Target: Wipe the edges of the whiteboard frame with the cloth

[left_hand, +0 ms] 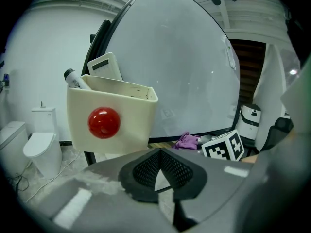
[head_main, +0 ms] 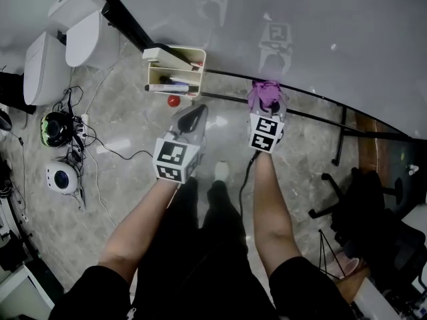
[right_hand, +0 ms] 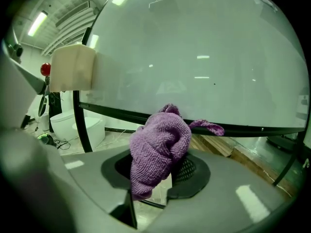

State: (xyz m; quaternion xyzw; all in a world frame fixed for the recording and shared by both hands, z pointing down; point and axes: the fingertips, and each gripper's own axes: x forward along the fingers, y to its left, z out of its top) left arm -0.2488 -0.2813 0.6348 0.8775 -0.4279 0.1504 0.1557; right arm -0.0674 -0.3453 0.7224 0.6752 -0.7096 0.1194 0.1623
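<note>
The whiteboard (head_main: 300, 32) fills the top of the head view, and its black lower frame edge (head_main: 320, 97) runs down to the right. My right gripper (head_main: 267, 105) is shut on a bunched purple cloth (head_main: 265, 95), which rests against that frame edge. In the right gripper view the cloth (right_hand: 160, 144) bulges out of the jaws in front of the frame bar (right_hand: 252, 128). To its left my left gripper (head_main: 193, 115) is held lower, shut with nothing in it, and points at the cream marker tray (left_hand: 131, 120).
The cream tray (head_main: 193, 53) with markers hangs on the frame, with a red ball (head_main: 173, 101) on its front. A toilet (head_main: 73, 39) and tangled cables with devices (head_main: 57, 129) sit at the left. A black office chair (head_main: 373, 205) stands at the right.
</note>
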